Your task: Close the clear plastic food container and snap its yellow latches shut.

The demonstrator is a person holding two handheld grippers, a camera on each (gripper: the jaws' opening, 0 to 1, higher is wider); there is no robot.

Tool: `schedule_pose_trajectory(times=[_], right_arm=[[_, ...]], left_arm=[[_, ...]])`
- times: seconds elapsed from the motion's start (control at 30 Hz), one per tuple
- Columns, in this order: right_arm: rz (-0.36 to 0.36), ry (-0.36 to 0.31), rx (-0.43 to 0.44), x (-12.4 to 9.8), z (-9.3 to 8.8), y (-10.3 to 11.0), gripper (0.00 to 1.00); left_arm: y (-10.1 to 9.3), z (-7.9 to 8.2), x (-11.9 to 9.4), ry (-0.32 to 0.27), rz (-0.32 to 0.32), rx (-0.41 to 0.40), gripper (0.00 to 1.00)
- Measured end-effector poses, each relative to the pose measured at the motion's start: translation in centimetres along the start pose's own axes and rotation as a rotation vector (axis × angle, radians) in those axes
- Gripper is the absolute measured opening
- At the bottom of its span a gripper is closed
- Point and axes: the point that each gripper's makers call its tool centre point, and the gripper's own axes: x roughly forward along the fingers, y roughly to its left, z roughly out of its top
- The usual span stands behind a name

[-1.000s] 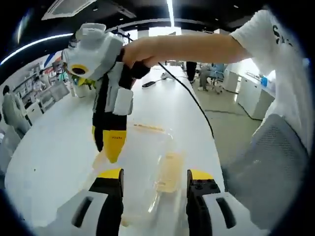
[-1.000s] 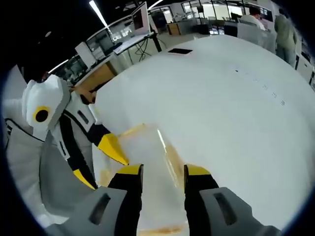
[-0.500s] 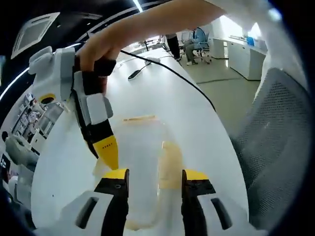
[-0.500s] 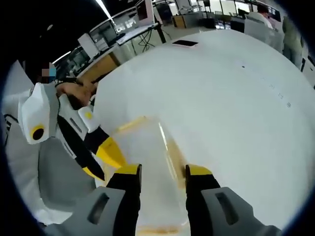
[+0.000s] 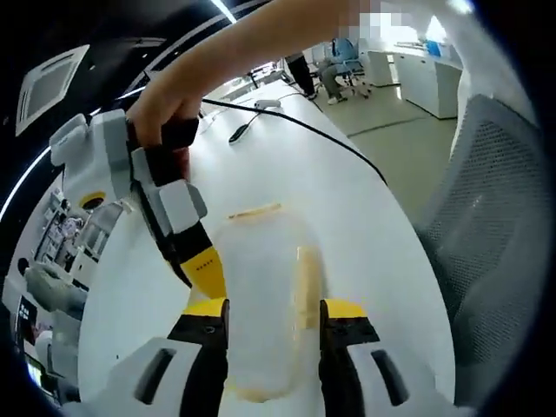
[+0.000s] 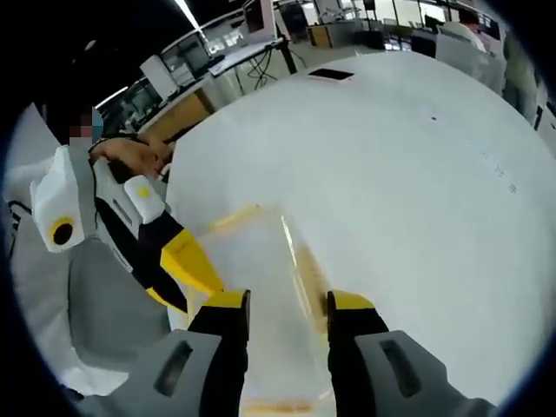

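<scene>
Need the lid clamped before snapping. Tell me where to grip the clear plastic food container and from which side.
Grip the clear plastic food container across its two long sides, coming from the near short end where the left gripper already straddles it. The body is long and narrow, and the yellow latch runs along one long edge, so probably keep clear of it.

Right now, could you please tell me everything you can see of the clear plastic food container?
The clear plastic food container is a rounded rectangular box of frosted plastic, lying flat on the white table. Yellow latches run along its edges. It sits between the open jaws of both the left gripper and right gripper.
</scene>
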Motion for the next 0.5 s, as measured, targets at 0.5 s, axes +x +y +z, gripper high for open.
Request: schedule_pose_trajectory(times=[0.5], right_arm=[[0.012,0.02,-0.008,0.3,-0.1,0.5,0.3]], left_arm=[[-0.7,-0.5,1.1,0.04,0.026,-0.014,0.31]])
